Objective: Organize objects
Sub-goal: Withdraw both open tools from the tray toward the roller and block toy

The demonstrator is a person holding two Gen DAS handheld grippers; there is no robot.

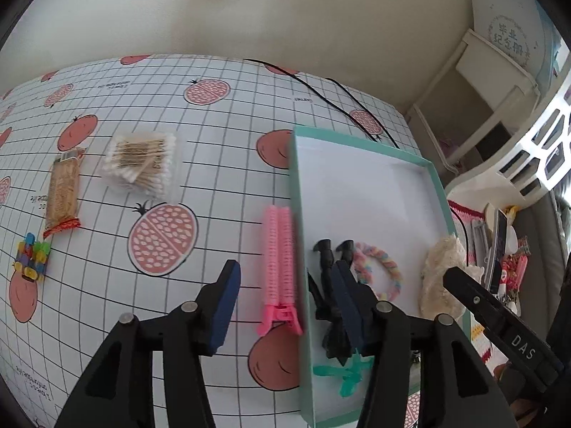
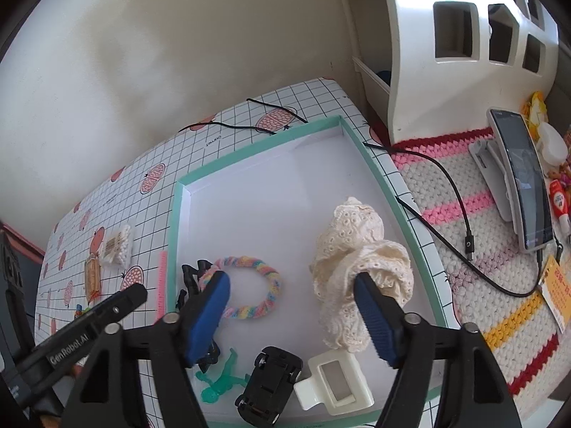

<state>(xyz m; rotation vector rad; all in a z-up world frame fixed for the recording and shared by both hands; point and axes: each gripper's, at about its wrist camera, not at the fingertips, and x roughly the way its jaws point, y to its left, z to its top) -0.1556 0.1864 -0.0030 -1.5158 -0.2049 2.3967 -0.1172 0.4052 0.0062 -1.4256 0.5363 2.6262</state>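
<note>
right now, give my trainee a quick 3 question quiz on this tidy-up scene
1. True or false: the pink hair roller lies inside the teal box.
2. Which of these is in the box? A) cotton swabs B) cream scrunchie C) snack bar
3. Fill in: the toy car sits between the green figure and the white ____.

Key: 1 false, it lies on the tablecloth beside the box. 2 B. 3 hair claw.
</note>
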